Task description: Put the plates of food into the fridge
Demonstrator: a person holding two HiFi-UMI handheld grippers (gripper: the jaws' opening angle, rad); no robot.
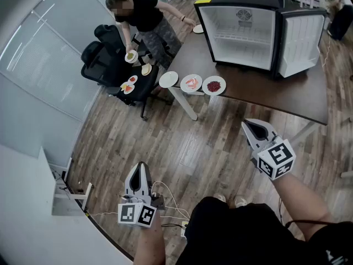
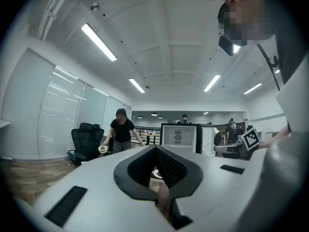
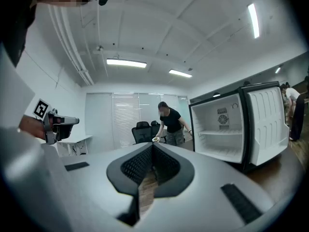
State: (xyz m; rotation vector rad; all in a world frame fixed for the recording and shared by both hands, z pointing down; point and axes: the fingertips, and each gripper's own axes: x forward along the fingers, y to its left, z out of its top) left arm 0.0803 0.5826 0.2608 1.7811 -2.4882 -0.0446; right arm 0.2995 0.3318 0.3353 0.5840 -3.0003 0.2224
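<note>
- Head view: the fridge (image 1: 242, 29) stands at the upper right of the frame on a dark surface (image 1: 265, 98). Its door (image 1: 300, 40) is swung open to the right.
- Fridge interior: the shelf and floor of the compartment appear bare in the head view and in the right gripper view (image 3: 219, 134). No plate is seen inside.
- Plates on the surface: three sit in a row along the near left edge, just left of the fridge. They are a white plate (image 1: 169, 79) that looks empty, a plate of pink food (image 1: 191, 83) and a plate of red food (image 1: 214, 85).
- Other plates: several small plates of food (image 1: 128, 87) rest on a black office chair (image 1: 102, 59) at upper left. A person (image 1: 143, 12) beside it holds a small bowl (image 1: 130, 56).
- Left hand-held gripper (image 1: 141, 165): it sits at the lower left of the frame, over the wood floor (image 1: 182, 142). In the left gripper view its jaws (image 2: 155, 150) are closed tip to tip with nothing between them.
- Right hand-held gripper (image 1: 248, 125): it sits at the lower right of centre, pointing toward the surface but well apart from it. In the right gripper view its jaws (image 3: 152, 147) are likewise fully closed and empty.
- Progress: judged not begun. The open door is the only step in place.
- Remaining: approach the surface, open a hand-held gripper, grip a plate by its rim, carry it level into the fridge, and repeat for each plate of food.
</note>
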